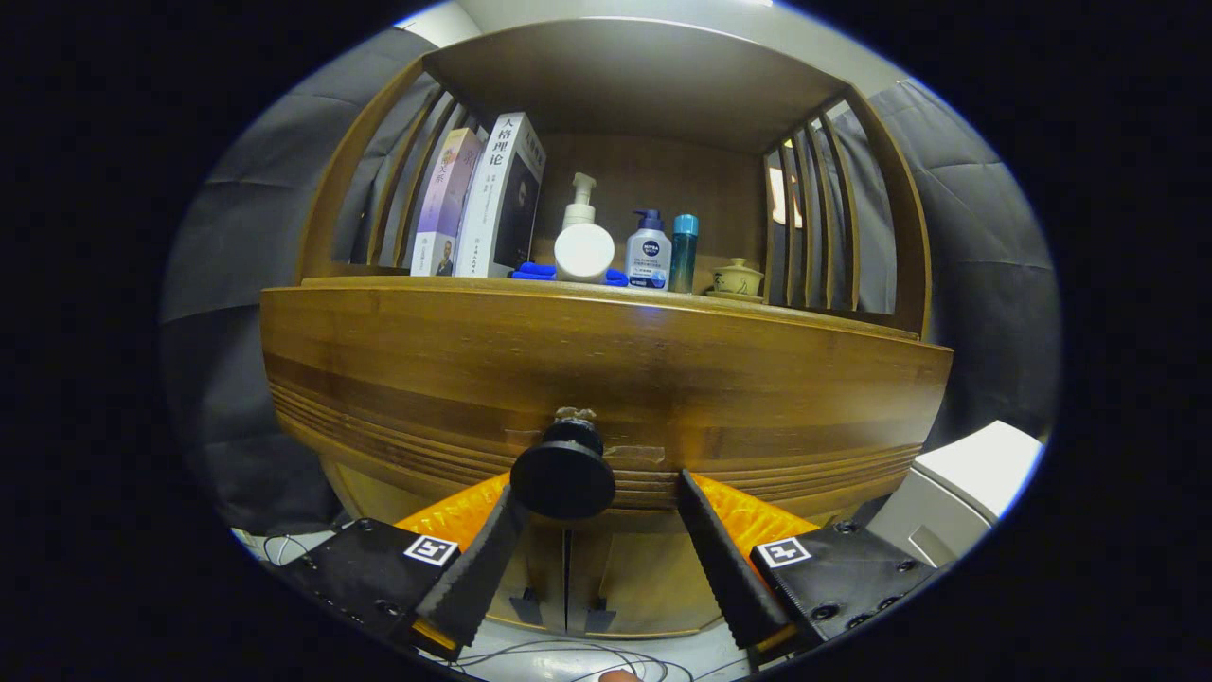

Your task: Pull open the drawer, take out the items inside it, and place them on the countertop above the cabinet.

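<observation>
A white-and-blue pump bottle [649,252] marked NIVEA stands on the wooden countertop [426,283] beside a teal bottle [684,250]. The gripper [598,493] fingers are spread wide around the drawer's round black knob [562,475], whose left edge meets the left finger.

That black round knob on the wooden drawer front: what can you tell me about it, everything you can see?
The knob is a black, matte disc on a short dark neck, fixed to the wooden drawer front below the shelf. Patches of clear tape sit on the wood around its base. It lies between the open fingers of the hand-held gripper, right against the left finger and apart from the right one. The drawer looks closed.
</observation>
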The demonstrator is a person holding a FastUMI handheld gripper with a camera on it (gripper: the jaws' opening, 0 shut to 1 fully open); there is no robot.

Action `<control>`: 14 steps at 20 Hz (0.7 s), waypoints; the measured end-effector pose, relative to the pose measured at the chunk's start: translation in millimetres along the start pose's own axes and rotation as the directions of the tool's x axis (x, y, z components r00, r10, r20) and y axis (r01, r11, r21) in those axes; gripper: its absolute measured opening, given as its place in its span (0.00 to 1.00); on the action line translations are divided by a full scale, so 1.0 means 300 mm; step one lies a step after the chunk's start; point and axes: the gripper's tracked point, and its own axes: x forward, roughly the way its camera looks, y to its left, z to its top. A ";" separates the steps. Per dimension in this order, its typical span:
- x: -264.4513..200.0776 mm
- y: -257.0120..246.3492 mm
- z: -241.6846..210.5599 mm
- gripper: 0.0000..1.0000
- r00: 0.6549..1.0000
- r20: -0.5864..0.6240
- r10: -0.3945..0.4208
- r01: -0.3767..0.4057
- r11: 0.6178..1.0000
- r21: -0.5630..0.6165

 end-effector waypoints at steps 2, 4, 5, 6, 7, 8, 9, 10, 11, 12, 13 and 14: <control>0.027 0.001 0.005 0.98 1.000 -0.008 0.000 0.000 1.000 0.002; 0.057 -0.001 0.013 0.99 1.000 -0.013 -0.002 0.002 1.000 -0.001; 0.074 -0.001 0.012 0.99 1.000 -0.020 -0.002 0.002 1.000 0.002; 0.082 0.000 0.019 0.99 1.000 -0.013 -0.005 0.005 1.000 0.005; 0.084 0.001 0.012 0.99 1.000 -0.020 -0.010 0.010 1.000 0.004; 0.080 0.001 0.015 0.99 1.000 -0.006 -0.015 0.015 1.000 -0.001; 0.078 0.006 0.010 0.99 1.000 -0.006 -0.015 0.015 1.000 -0.010; 0.075 0.008 0.012 0.99 1.000 0.000 -0.007 0.007 1.000 -0.020; 0.069 0.015 0.011 0.99 1.000 -0.001 0.011 -0.011 1.000 -0.019; 0.056 0.020 0.025 0.99 1.000 0.012 0.026 -0.025 0.999 -0.019; 0.035 0.014 0.044 0.99 0.999 0.025 0.026 -0.025 0.999 -0.032; 0.002 0.015 0.059 0.98 0.999 0.035 0.035 -0.033 0.999 -0.043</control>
